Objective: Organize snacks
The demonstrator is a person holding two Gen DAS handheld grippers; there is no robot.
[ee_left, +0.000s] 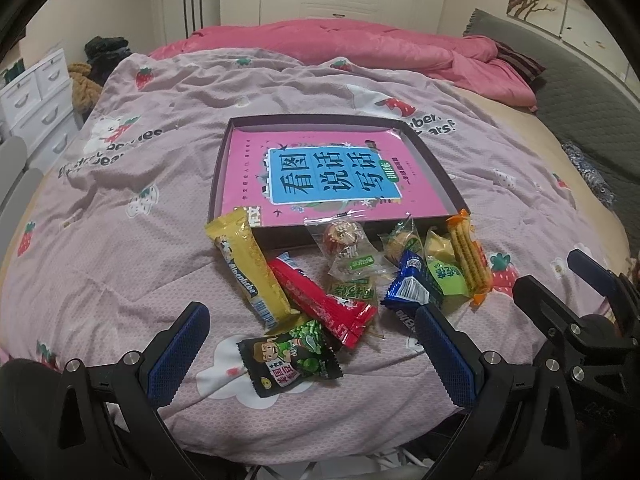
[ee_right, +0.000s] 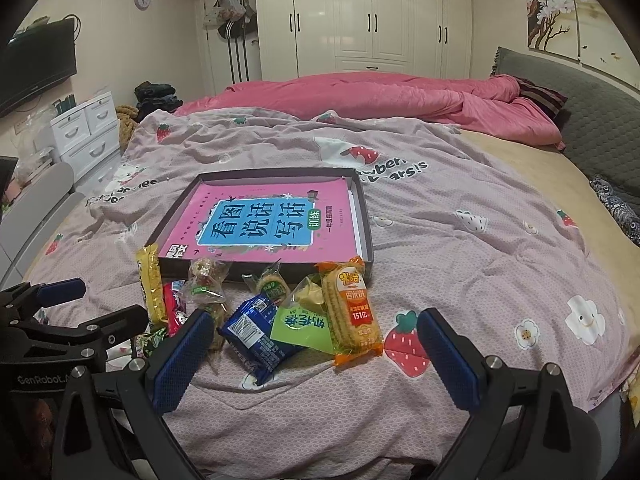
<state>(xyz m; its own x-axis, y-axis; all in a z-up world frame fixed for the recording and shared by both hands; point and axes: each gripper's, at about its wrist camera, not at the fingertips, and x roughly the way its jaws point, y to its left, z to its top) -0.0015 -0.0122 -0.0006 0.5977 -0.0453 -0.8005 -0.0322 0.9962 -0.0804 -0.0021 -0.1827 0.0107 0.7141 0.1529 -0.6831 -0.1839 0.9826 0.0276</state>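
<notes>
A shallow dark box (ee_left: 236,160) (ee_right: 366,216) with a pink book (ee_left: 320,176) (ee_right: 260,220) inside lies on the bed. Several snack packets lie in a loose pile in front of it: a yellow bar (ee_left: 248,272) (ee_right: 151,288), a red bar (ee_left: 320,300), a black-and-green pea packet (ee_left: 292,356), a blue packet (ee_left: 408,288) (ee_right: 256,332), a green packet (ee_right: 304,326), an orange cracker pack (ee_left: 468,260) (ee_right: 352,312). My left gripper (ee_left: 312,344) is open just above the pea packet. My right gripper (ee_right: 316,344) is open near the blue and green packets.
The bed is covered by a lilac strawberry-print quilt (ee_left: 140,240) (ee_right: 480,260), with a pink duvet (ee_left: 360,40) bunched at the far side. White drawers (ee_right: 88,132) stand at the left. The right gripper's frame (ee_left: 580,312) shows in the left wrist view.
</notes>
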